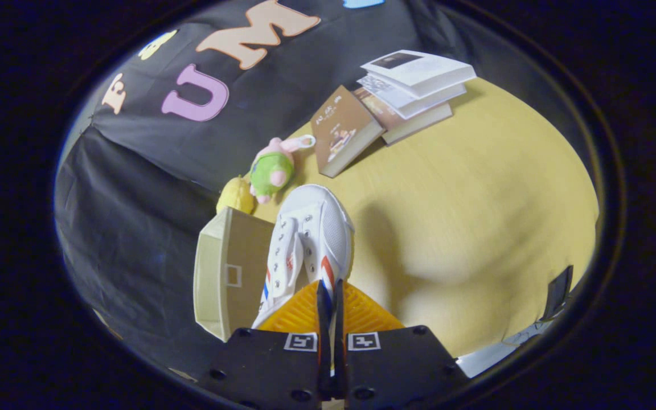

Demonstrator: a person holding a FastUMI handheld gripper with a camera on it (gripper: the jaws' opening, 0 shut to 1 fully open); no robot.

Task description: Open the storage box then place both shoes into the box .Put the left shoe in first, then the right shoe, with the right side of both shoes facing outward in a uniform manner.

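Observation:
A white sneaker (pixel 308 239) with red and blue side stripes hangs in the air, toe pointing away from me. My gripper (pixel 328 299) is shut on its heel rim, both fingers pressed close together on it. The beige storage box (pixel 226 273) stands just left of the shoe and below it, its lid side turned toward the black cloth wall. I cannot tell from here whether the box is open. The shoe partly covers the box's right edge.
A yellow table (pixel 464 216) stretches to the right of the shoe. Beyond the shoe lie a green and pink plush toy (pixel 274 168), a yellow lemon-like object (pixel 236 195) and several books (pixel 396 97). A dark object (pixel 558 290) sits at the table's near right edge.

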